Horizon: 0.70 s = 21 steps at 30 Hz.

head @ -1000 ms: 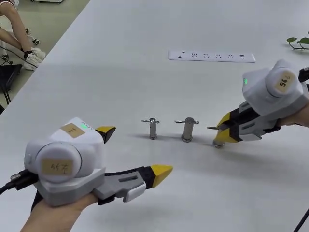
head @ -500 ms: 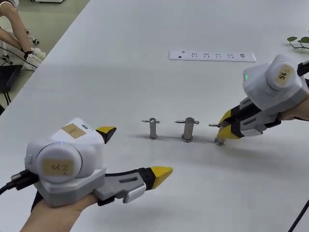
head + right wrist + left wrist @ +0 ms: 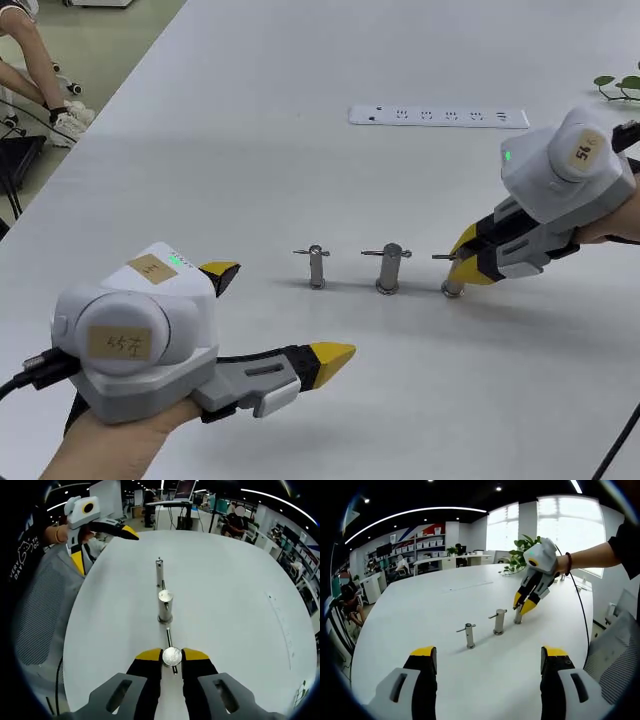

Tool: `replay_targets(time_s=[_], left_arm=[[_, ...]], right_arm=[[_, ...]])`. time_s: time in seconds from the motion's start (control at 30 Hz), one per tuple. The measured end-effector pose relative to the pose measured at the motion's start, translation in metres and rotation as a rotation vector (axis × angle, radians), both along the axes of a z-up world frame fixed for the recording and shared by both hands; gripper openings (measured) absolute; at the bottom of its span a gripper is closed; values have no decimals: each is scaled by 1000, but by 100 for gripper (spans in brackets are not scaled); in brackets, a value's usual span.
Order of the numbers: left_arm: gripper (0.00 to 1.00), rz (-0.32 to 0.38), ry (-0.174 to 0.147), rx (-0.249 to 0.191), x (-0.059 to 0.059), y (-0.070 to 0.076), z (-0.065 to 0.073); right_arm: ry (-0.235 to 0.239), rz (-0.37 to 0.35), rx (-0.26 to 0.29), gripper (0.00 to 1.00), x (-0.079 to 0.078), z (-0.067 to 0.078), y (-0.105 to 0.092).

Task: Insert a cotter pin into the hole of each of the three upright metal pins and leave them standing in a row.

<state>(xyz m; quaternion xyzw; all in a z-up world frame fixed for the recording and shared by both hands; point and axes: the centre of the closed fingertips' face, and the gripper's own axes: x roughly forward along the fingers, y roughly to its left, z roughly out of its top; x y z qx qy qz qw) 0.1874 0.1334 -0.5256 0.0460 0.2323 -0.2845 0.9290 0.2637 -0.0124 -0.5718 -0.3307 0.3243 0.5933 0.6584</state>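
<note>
**Right gripper at the last pin.** Your right gripper (image 3: 171,661) is clamped on the end metal pin (image 3: 453,289), which stands to the right of the middle metal pin (image 3: 387,270) with its cotter pin (image 3: 442,257) seated. Keep it plumb and in line with the middle pin, and let go without dragging it. The far metal pin (image 3: 317,268) stands left of the middle pin. Your left gripper (image 3: 489,652), jaws apart and empty, hovers nearer you.
</note>
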Motion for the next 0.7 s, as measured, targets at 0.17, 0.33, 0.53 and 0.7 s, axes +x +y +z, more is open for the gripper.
replay_targets(time_s=[0.17,0.33,0.53,0.7], left_arm=[[84,5,9,4,0,0,-2],[84,21,1,2,4,3,1],[83,27,-9,0,8,3,4],[82,27,-11,1,10,1,6]], right_arm=[[-17,-27,42,17,5,12,6],[-40,-48,55,22,4,20,7],[-44,-137,101,27,1,34,6],[-20,-256,146,32,-3,39,1]])
